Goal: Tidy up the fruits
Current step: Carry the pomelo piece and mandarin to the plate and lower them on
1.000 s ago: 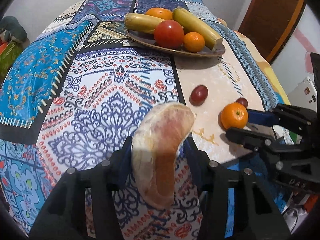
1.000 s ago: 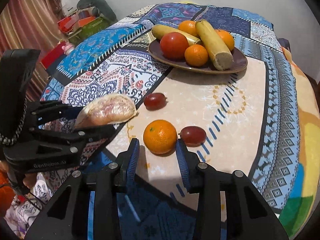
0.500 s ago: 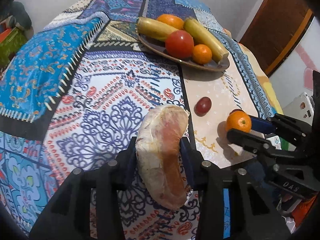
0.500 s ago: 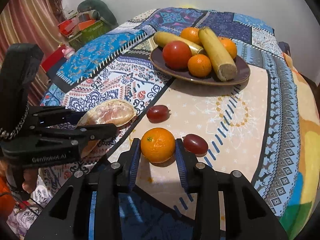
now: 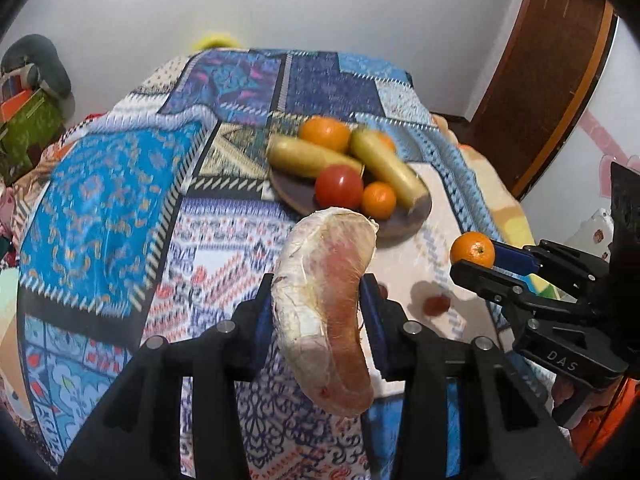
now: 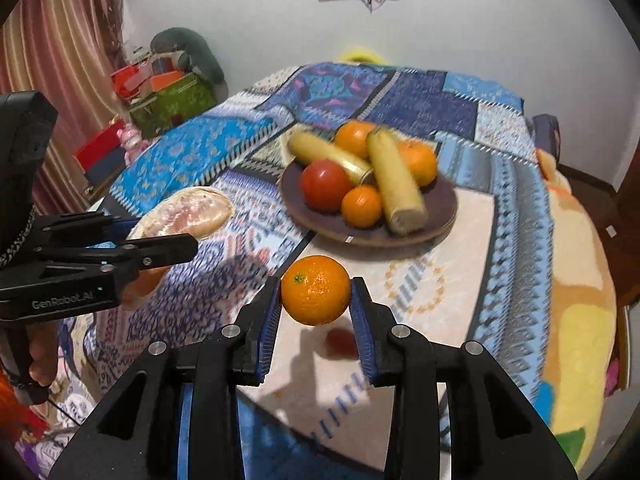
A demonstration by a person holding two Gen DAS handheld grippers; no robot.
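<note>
Above the patterned desk (image 5: 120, 184), the left tool (image 5: 318, 312) is clamped on a peeled pomelo wedge (image 5: 328, 300), holding it clear of the cloth. Beyond it, the dark plate (image 6: 440, 216) carries a tomato (image 6: 326, 184), oranges and two yellow bananas. To the right, the right tool (image 6: 316, 300) grips a small orange (image 6: 316, 290) above two red grapes (image 5: 436, 304).

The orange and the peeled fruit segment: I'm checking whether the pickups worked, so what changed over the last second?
The right gripper closed on the orange and lifted it off the tablecloth. The left gripper tightened on the fruit segment and raised it too. The plate of fruit and the grape stayed put.
</note>
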